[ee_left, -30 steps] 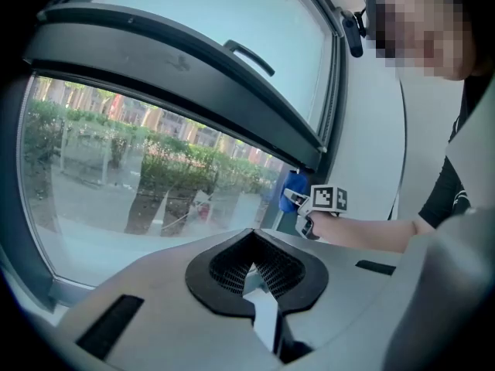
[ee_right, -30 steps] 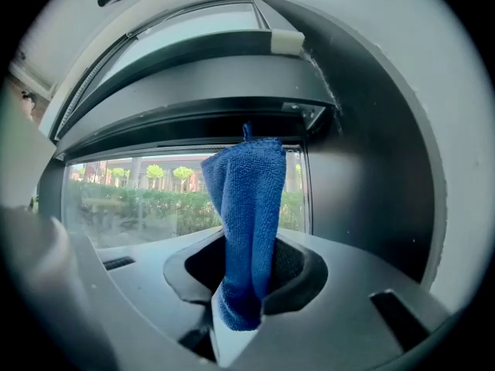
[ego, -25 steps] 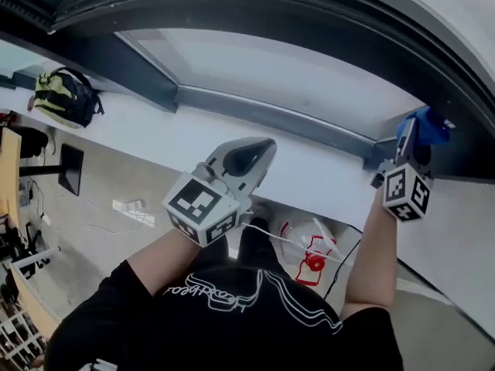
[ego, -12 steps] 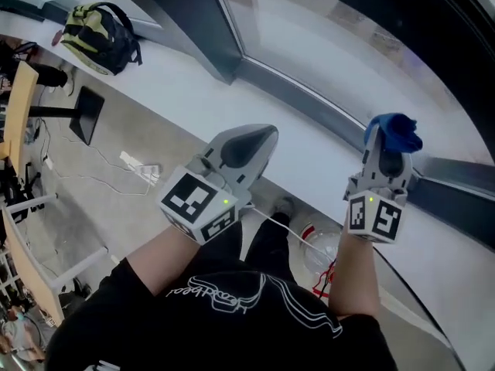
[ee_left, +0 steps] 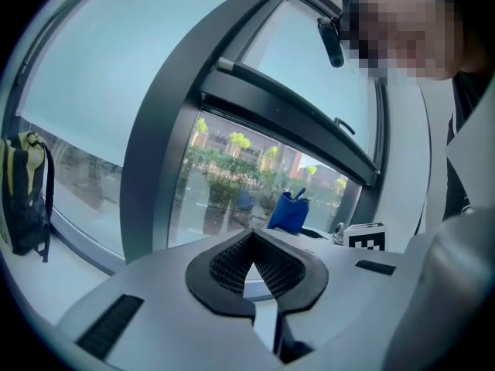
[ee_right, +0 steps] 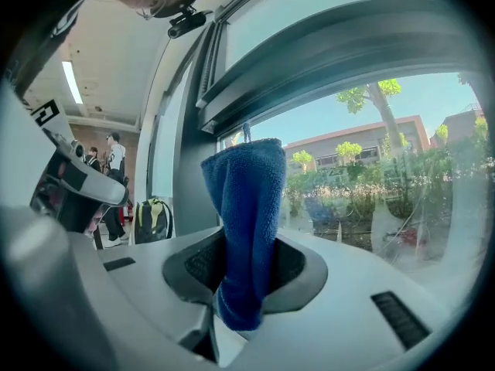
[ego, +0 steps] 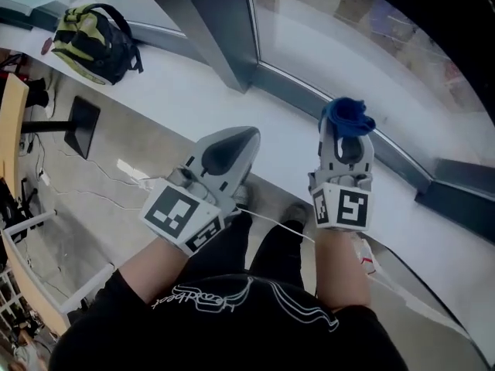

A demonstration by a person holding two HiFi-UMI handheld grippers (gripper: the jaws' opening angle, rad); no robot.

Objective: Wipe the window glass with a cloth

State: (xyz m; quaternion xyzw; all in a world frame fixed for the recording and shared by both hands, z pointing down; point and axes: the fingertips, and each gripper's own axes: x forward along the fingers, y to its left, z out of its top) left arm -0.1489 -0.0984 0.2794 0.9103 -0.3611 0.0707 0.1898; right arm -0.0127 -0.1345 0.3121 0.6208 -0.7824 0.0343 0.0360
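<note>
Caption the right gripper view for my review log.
Right claw shut on a blue cloth, facing the window glass.

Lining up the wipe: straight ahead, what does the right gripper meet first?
Probably the window glass, with the blue cloth in the right gripper touching first; frame post lies just left. Depth unclear.

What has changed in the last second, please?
The right gripper, shut on the blue cloth, has swung in from the window's right corner toward the left gripper; the head view turned too. Nothing was picked up or released. The left gripper stays shut and empty, and the backpack still lies on the sill.
</note>
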